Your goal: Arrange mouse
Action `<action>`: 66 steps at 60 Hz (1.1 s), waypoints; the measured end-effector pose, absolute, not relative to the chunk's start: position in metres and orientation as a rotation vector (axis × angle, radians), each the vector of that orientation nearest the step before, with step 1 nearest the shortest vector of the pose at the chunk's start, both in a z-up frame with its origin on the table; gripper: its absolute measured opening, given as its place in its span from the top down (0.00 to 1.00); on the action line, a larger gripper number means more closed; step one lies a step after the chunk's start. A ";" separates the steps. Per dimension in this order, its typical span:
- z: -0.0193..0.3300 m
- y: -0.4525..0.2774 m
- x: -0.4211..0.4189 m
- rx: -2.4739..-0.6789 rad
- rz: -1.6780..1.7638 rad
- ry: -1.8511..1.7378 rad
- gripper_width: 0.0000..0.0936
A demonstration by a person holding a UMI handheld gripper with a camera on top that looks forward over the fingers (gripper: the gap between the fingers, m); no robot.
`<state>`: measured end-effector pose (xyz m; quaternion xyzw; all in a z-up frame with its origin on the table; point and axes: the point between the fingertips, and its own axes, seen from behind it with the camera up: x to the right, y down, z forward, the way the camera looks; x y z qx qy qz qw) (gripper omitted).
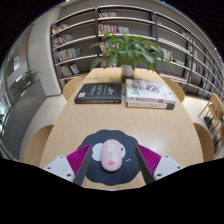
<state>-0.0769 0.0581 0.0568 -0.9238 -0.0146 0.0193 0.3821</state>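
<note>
While I'm watching the feed, the hand-held gripper (110, 170) is hovering low over a wooden bench (70, 125), its two fingers spread apart with magenta pads (80, 159) showing at either side. A white and pink mouse (111, 154) is sitting between the fingers on a round dark mouse pad (98, 140); I'm seeing a gap between the mouse and each pad, so nothing is being gripped. Beyond the fingers, toward the far end of the bench, a dark book (99, 93) is lying flat, and just beside it a stack of lighter books (150, 94) is resting. A potted green plant (130, 50) is standing behind the books at the far edge. Tall bookshelves (85, 40) filled with books are running along the back wall. Whether the mouse has a cable, I'm not able to tell.
</note>
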 end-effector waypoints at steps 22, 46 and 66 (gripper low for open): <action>0.209 -0.048 -0.035 -2.162 0.013 -0.066 0.08; 0.217 -0.168 0.013 -2.167 -0.001 -0.022 0.09; 0.220 -0.194 0.020 -2.155 0.002 -0.009 0.09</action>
